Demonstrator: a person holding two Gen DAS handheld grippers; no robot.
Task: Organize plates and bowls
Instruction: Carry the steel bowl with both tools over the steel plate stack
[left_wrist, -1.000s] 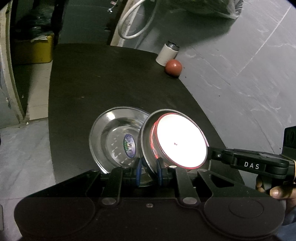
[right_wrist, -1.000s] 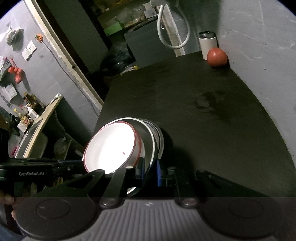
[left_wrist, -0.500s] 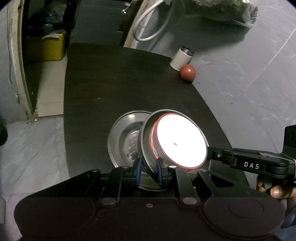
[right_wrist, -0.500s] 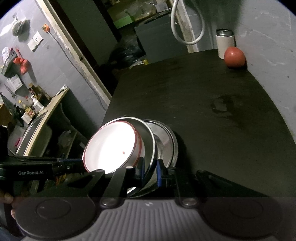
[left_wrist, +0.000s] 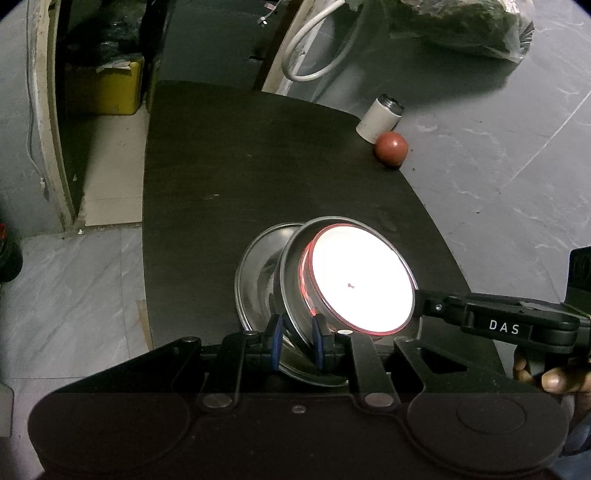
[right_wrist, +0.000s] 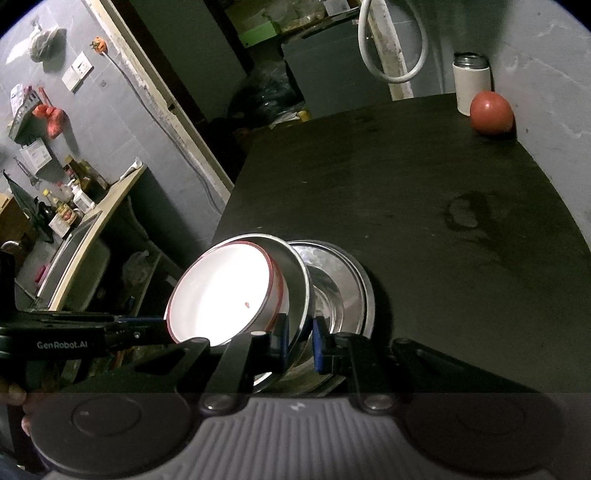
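A steel bowl (left_wrist: 295, 295) with a white red-rimmed bowl (left_wrist: 360, 278) nested inside is held between both grippers, tilted. My left gripper (left_wrist: 297, 347) is shut on its near rim. My right gripper (right_wrist: 300, 345) is shut on the opposite rim (right_wrist: 301, 291); the white bowl (right_wrist: 225, 295) shows bright there. A steel plate (left_wrist: 255, 284) lies on the black table (left_wrist: 240, 166) just under and left of the held bowls, also seen in the right wrist view (right_wrist: 343, 295).
A white canister (left_wrist: 378, 118) and a red ball (left_wrist: 391, 147) stand at the table's far right edge. A wet patch (right_wrist: 463, 212) marks the table. The table's left edge drops to a tiled floor (left_wrist: 74, 295). A hose (left_wrist: 314, 55) hangs behind.
Both grippers with the nested bowls have shifted right relative to the steel plate, now overlapping more of it. The grips have not changed.
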